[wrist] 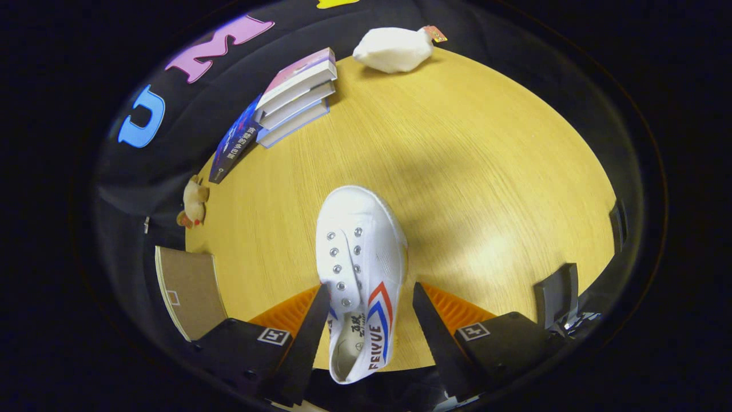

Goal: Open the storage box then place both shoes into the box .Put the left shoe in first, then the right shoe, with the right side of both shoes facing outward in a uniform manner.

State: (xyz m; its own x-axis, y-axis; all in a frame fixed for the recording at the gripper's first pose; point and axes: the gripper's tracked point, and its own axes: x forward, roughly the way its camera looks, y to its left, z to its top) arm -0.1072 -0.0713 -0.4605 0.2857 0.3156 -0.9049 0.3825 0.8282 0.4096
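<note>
Landmark is the white shoe (pixel 362 269), lying on the table (pixel 486 189), toe pointing away from me, heel end between my jaws.

Left of the shoe: a cardboard piece (pixel 191 289), maybe the box or its flap, can't tell. Further left and beyond sit a small plush toy (pixel 194 205) and a book stack (pixel 291 97). Beyond the shoe, far side of the table, is a white bundle (pixel 394 48).

Risks: my left finger (pixel 311 329) looks touching the shoe's tongue side, while the right finger (pixel 434 332) stands apart from the striped side. Closing like this could shove the shoe sideways or pinch only soft canvas, so it sags or twists and ends up facing the wrong way. Can't tell if this is the left shoe; wrong order is possible.

My gripper (pixel 372 332): jaws wide open, straddling the heel, gripping nothing.
</note>
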